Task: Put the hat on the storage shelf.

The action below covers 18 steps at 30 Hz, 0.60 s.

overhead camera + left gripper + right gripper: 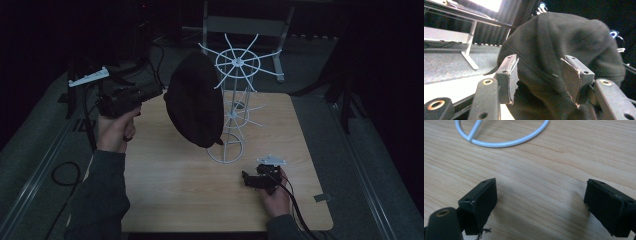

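Spread left claw (539,75), pads flanking but not pressing black hat (195,100) hung on white wire rack (235,115); right claw (541,205) spread over wooden surface (185,185) beside rack base. No legible writing.

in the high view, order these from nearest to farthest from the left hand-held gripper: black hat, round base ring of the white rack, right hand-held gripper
From the left hand-held gripper:
1. black hat, right beside its jaws, hanging on the rack's left side.
2. round base ring of the white rack, on the table below the hat, towards the middle.
3. right hand-held gripper, low on the table, near the front right.
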Each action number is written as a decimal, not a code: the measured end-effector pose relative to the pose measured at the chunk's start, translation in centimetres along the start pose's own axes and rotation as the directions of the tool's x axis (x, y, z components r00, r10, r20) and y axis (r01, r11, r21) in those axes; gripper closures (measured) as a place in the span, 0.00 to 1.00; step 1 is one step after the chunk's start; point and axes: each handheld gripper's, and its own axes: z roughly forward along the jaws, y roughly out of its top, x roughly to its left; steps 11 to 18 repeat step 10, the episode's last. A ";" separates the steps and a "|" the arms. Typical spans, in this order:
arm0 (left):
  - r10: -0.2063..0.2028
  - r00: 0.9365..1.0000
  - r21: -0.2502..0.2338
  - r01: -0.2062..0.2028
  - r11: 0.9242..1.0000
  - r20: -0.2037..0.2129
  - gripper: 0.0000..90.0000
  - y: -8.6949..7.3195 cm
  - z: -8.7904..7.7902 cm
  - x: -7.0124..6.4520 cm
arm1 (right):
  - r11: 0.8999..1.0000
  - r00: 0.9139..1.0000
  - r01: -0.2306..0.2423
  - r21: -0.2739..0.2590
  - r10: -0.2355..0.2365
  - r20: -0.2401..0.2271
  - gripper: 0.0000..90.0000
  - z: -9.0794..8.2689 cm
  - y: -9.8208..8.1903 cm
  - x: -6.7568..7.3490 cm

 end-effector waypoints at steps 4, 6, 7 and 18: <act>0.014 0.999 0.007 -0.014 1.000 -0.031 0.53 0.0 0.0 0.0 | 1.000 1.000 0.002 -0.001 -0.002 0.002 0.12 0.0 0.0 0.0; 0.028 0.998 0.017 -0.027 0.999 -0.060 0.53 -0.1 -0.1 0.0 | 1.000 1.000 0.001 -0.001 -0.001 0.002 0.12 0.0 0.0 0.0; 0.035 0.997 0.021 -0.033 0.999 -0.071 0.52 -0.1 0.0 0.0 | 1.000 1.000 0.000 -0.001 0.000 0.002 0.12 0.0 0.0 0.0; 0.066 0.992 0.041 -0.062 0.997 -0.109 0.51 -0.2 0.0 -0.2 | 1.000 1.000 0.000 0.000 0.000 0.002 0.12 0.0 0.0 0.0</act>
